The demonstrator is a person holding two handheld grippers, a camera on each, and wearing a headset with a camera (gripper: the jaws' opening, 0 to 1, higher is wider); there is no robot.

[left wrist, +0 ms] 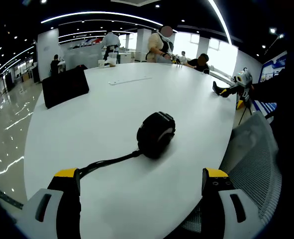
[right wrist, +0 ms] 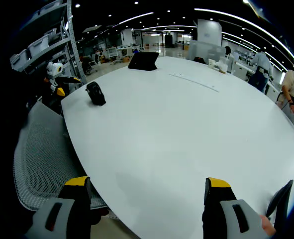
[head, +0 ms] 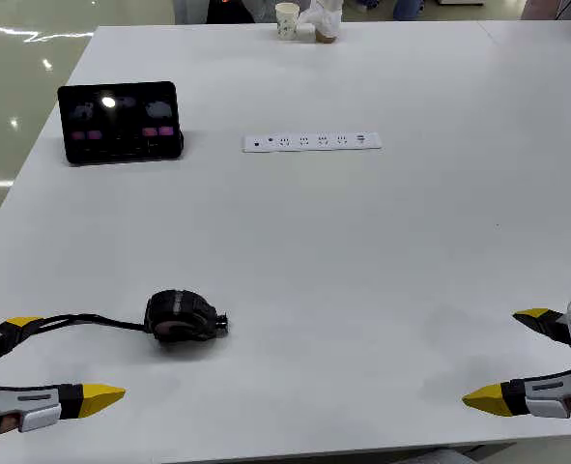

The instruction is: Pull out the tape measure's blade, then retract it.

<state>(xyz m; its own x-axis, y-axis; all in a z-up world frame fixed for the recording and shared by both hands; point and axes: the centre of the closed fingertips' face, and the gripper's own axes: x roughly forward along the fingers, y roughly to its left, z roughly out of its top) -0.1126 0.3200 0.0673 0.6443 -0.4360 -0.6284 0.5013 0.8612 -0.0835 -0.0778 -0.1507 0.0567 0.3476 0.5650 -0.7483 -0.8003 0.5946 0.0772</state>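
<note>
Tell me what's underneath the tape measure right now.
The tape measure rests on the white table, its cord trailing beside it. The spot beneath its case is covered.

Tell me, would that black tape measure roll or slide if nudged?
The tape measure probably slides easily on the smooth white table, though its rounded case might rock. It looks compact, likely heavy for its size. Its black strap looks floppy and would trail.
</note>
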